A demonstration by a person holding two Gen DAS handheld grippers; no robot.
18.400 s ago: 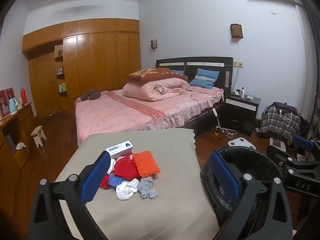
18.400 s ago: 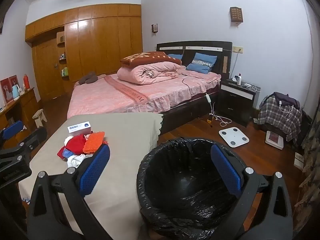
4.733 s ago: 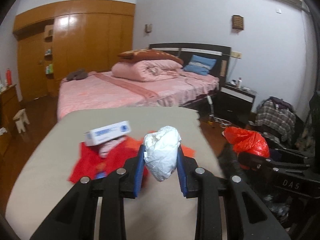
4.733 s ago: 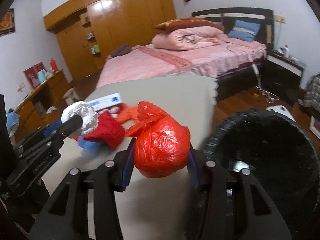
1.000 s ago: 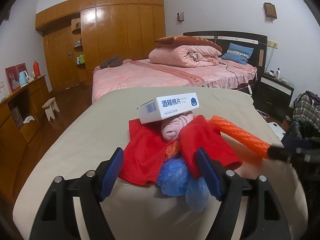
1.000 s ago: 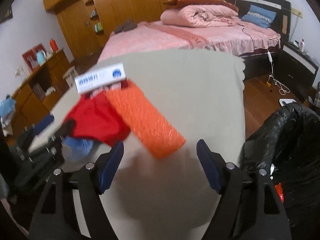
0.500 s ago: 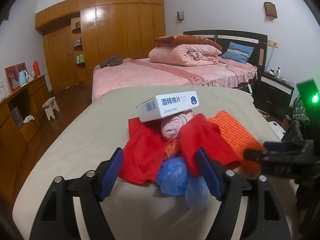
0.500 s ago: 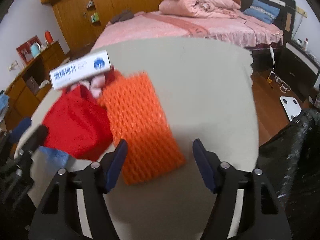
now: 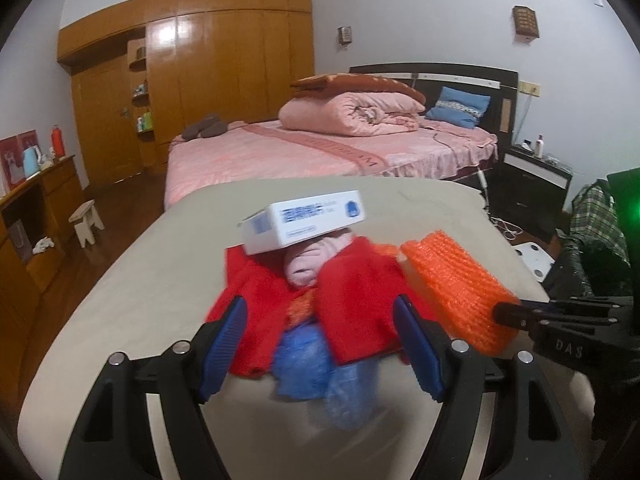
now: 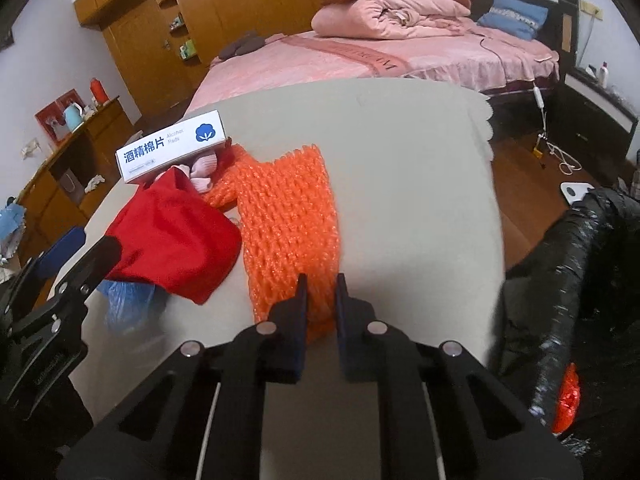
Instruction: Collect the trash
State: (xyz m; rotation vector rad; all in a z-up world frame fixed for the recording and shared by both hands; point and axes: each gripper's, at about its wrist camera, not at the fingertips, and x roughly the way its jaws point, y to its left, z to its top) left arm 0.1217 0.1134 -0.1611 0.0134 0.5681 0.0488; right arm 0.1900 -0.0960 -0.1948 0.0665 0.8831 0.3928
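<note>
On the beige counter [image 10: 400, 168], the right hand-held gripper [image 10: 319, 280] has just pinched the orange foam net's [image 10: 292, 216] near end to bin it, while the left hand-held gripper [image 9: 320, 320] waits wide open over the blue plastic bag [image 9: 316, 360].

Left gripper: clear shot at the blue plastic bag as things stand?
Probably yes. The left gripper is open, with the blue plastic bag right between and below its fingers. The bag's near end lies bare on the table; only its far end sits under the red cloth. The right gripper is busy with the orange foam net.
</note>
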